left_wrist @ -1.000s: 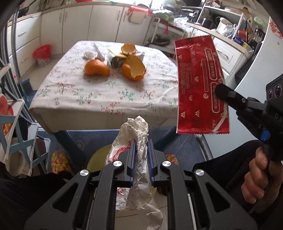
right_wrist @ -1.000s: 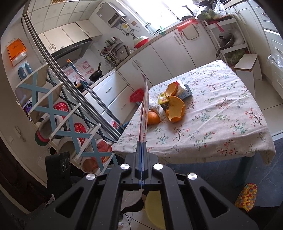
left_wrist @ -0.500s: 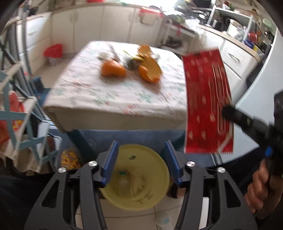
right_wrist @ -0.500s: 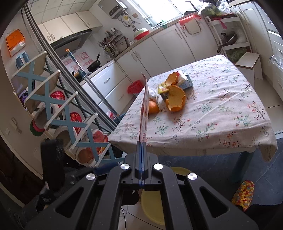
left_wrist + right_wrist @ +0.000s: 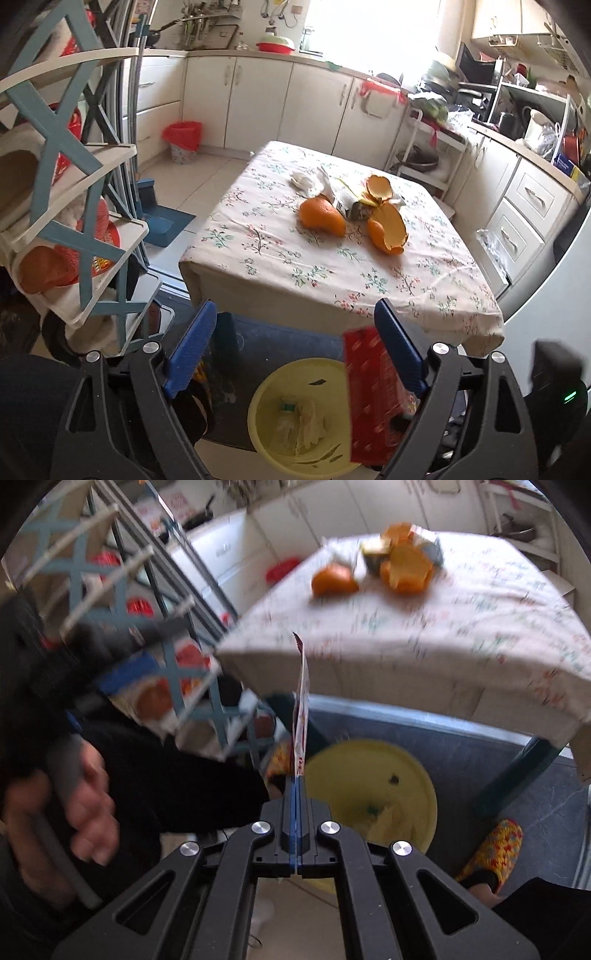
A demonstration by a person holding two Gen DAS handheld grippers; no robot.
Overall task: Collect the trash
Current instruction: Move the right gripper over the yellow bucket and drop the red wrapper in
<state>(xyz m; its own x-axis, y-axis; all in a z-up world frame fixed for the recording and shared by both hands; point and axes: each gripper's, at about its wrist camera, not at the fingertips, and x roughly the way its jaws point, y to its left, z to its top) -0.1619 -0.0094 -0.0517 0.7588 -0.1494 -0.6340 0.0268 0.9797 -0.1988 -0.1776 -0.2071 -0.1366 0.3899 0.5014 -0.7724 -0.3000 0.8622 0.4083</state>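
tabletop (image 5: 280, 258) fills the upper middle of the left view, and trash is left on it at about 1 o'clock: orange peels (image 5: 386, 230), a crumpled tissue (image 5: 304, 180) and a flattened carton (image 5: 345, 195) in one loose heap. bin (image 5: 269, 402), a yellow one, sits on the floor below the near edge at 6 o'clock, with a wad of paper inside. red wrapper (image 5: 373, 398) hangs over the bin's right rim, at about 5 o'clock. right gripper (image 5: 296, 786) has its jaws clamped on the wrapper's lower edge; left gripper (image 5: 295, 354) has its jaws wide apart and holds nothing.

likely trouble: the wrapper is light and flat, so let go this far toward the rim it may drift and land on the floor. the right view is blurred, so exact alignment over the bin is hard to judge.
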